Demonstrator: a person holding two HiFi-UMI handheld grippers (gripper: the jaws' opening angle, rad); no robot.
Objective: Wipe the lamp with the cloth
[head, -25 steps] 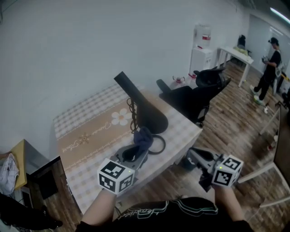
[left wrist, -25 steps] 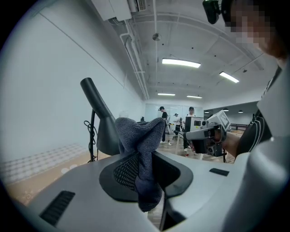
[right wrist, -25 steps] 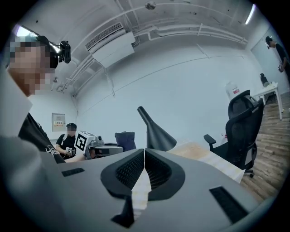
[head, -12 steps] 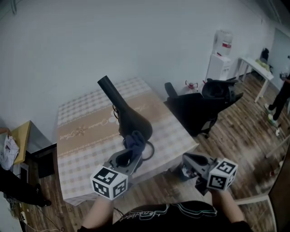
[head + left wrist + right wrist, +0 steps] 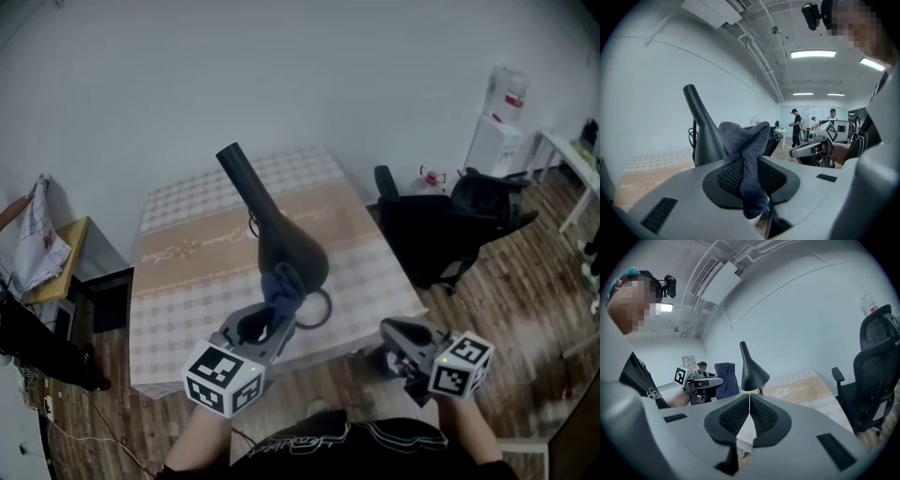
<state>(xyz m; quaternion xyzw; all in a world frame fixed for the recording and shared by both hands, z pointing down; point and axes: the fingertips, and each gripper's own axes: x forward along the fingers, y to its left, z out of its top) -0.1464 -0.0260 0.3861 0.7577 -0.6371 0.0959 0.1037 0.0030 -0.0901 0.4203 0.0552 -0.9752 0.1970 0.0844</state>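
Observation:
A black lamp (image 5: pixel 281 236) with a cone shade and a long neck stands on the checked tablecloth; it also shows as the lamp (image 5: pixel 704 133) in the left gripper view and the lamp (image 5: pixel 751 369) in the right gripper view. My left gripper (image 5: pixel 272 316) is shut on a dark blue cloth (image 5: pixel 282 287), which bunches up between its pads (image 5: pixel 749 154) just short of the lamp's shade. My right gripper (image 5: pixel 391 334) hangs over the floor to the right of the table corner, its jaws shut with nothing between them (image 5: pixel 749 414).
The table (image 5: pixel 187 272) stands against a white wall. A black office chair (image 5: pixel 450 225) is off its right side on the wood floor. A low yellow stand (image 5: pixel 52 262) with white cloth sits at the left. A black ring cord (image 5: pixel 319 309) lies near the lamp base.
The view has swung: the table and lamp sit more to the centre now. The left gripper with the cloth stays close to the lamp's shade; the right gripper remains low at the right.

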